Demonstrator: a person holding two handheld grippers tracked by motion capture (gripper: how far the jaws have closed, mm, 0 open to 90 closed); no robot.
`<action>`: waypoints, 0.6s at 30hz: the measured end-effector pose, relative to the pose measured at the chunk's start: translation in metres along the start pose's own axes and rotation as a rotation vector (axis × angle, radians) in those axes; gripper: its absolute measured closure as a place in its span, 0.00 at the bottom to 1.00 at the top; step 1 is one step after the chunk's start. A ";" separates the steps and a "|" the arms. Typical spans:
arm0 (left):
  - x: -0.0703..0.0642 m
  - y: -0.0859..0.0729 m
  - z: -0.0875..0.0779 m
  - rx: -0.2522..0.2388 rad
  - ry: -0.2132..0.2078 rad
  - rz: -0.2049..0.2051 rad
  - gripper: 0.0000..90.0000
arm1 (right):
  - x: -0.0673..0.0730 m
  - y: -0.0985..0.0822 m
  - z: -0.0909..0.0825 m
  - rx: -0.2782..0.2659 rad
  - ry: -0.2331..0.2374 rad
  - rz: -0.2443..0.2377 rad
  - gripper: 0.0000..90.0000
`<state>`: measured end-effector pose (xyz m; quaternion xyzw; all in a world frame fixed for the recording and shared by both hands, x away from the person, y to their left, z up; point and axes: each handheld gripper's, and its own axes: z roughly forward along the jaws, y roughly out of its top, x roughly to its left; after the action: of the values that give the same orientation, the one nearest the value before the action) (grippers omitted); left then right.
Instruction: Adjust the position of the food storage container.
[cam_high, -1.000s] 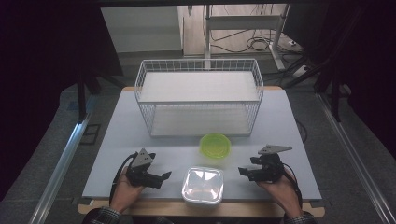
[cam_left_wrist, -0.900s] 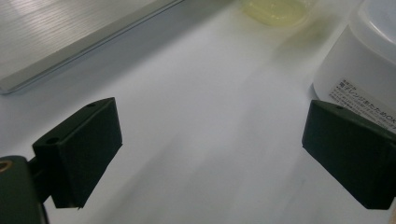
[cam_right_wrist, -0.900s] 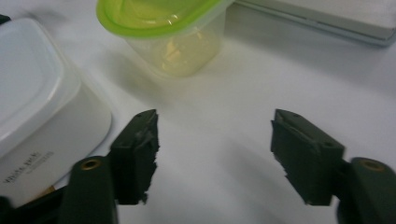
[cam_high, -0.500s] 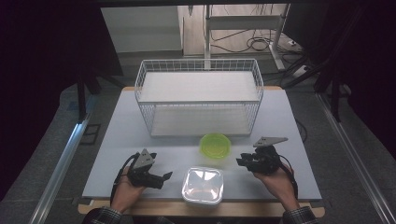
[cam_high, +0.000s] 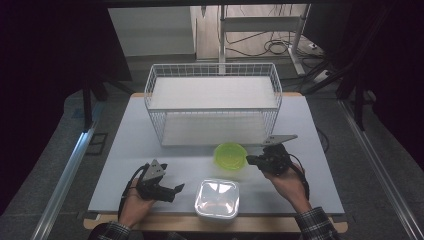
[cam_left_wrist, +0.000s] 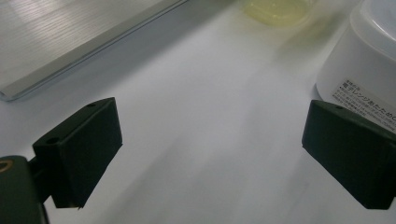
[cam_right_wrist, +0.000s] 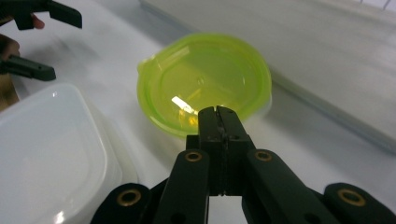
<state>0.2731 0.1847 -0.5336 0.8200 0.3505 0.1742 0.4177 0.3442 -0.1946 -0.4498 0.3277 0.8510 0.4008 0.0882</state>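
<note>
A round, translucent green lid (cam_high: 230, 155) (cam_right_wrist: 201, 79) lies flat on the white table top, just in front of the wire basket. My right gripper (cam_high: 251, 160) (cam_right_wrist: 218, 112) is at the lid's right rim. Its jaws have just been closing and now stand pressed together with nothing between them. I cannot tell whether the tips touch the lid. My left gripper (cam_high: 176, 192) (cam_left_wrist: 210, 158) rests low at the front left, open wide and empty. Just to its right stands a white lidded container (cam_high: 216, 199) (cam_left_wrist: 359, 60) (cam_right_wrist: 51, 154). The green lid (cam_left_wrist: 280, 9) lies farther off in the left gripper view.
A large white wire basket (cam_high: 212, 111) stands empty across the back of the table (cam_high: 310, 130). The left gripper (cam_right_wrist: 67, 46) appears at the upper left of the right gripper view. Dark floor, rails and cables surround the table.
My right gripper has shut and moved forward and left from the front right of the table to the green lid's rim. The left gripper, lid and container have stayed put.
</note>
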 end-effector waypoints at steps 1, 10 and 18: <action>0.000 0.000 0.000 0.001 0.000 0.000 0.05 | 0.002 0.007 0.004 -0.002 -0.008 -0.008 1.00; 0.000 0.000 0.000 0.002 -0.001 -0.001 0.05 | 0.009 0.036 0.031 -0.005 0.024 -0.071 0.99; 0.000 0.000 -0.001 0.000 -0.002 0.000 0.05 | 0.019 0.062 0.059 -0.001 0.049 -0.098 1.00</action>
<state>0.2728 0.1853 -0.5335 0.8200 0.3502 0.1735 0.4181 0.3838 -0.1172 -0.4406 0.2758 0.8677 0.4043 0.0867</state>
